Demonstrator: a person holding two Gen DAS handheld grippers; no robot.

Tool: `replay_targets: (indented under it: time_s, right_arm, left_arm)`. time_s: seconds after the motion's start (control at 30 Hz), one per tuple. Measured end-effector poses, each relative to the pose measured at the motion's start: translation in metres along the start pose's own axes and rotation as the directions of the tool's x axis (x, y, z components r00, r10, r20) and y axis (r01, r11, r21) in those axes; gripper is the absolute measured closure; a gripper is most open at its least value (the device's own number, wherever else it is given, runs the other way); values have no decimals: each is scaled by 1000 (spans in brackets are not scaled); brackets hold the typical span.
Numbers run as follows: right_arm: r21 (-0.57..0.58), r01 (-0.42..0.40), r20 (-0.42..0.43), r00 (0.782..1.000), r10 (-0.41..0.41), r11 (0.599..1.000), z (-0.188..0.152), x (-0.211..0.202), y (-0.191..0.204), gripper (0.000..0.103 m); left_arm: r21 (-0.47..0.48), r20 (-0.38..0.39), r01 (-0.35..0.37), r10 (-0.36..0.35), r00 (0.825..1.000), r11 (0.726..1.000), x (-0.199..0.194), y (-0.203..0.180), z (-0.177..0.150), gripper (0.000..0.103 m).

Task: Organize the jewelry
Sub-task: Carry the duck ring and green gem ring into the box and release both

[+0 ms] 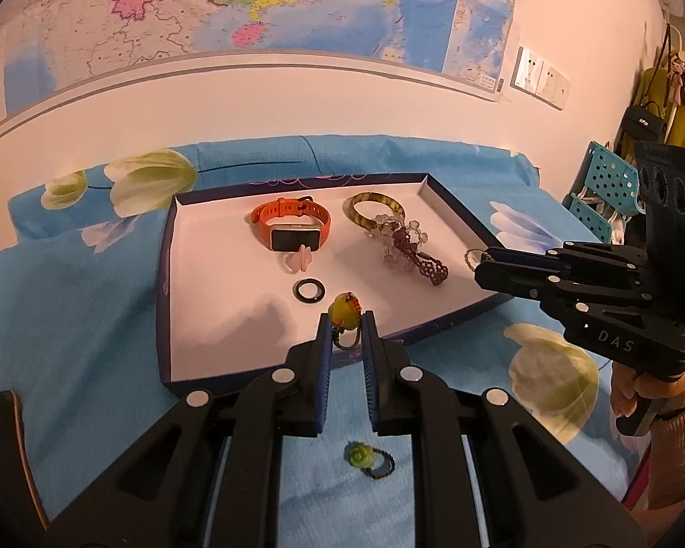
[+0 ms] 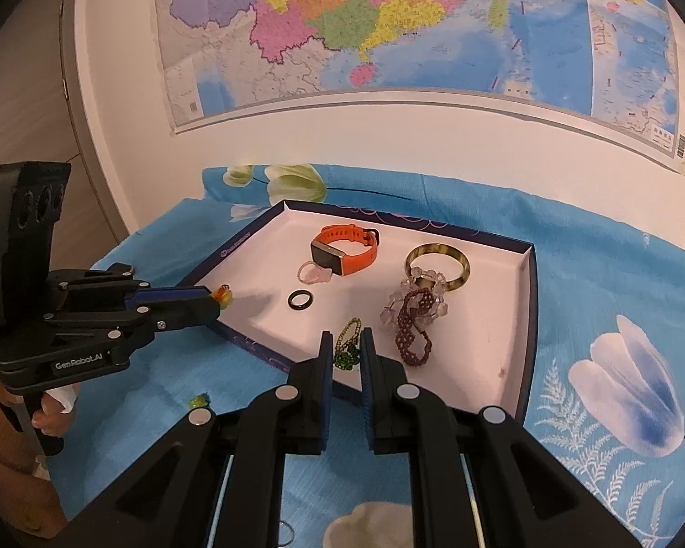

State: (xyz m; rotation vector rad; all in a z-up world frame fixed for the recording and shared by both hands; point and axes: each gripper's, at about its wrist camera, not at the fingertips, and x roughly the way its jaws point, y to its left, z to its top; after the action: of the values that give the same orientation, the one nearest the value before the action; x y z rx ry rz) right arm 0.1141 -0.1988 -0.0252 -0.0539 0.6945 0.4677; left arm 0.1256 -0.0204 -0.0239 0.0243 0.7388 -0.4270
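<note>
A shallow tray with a dark blue rim lies on the blue cloth. In it are an orange watch, an amber bangle, a purple beaded bracelet, a black ring and a clear pink ring. My left gripper hangs over the tray's near edge, shut on a yellow-orange charm with a green beaded loop. My right gripper is over the tray's right part, shut on a green and gold beaded piece. A green flower ring lies on the cloth below my left gripper.
The blue floral cloth covers the surface up to the wall, where a map hangs. Blue plastic baskets stand at the far right. A hand holds the right gripper's grip. A door is at the left.
</note>
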Motion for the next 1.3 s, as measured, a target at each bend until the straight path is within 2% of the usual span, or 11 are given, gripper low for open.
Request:
replay_targets:
  time_s: [0.93, 1.3]
  right_arm:
    - [11, 22, -76, 997, -21, 1000, 7, 43, -14, 93]
    - [11, 36, -115, 993, -34, 999, 8, 59, -17, 93]
  left_arm:
    - [-13, -56, -32, 31, 998, 999, 42, 5, 15, 90]
    - [-23, -102, -34, 31, 994, 999, 62, 8, 16, 90]
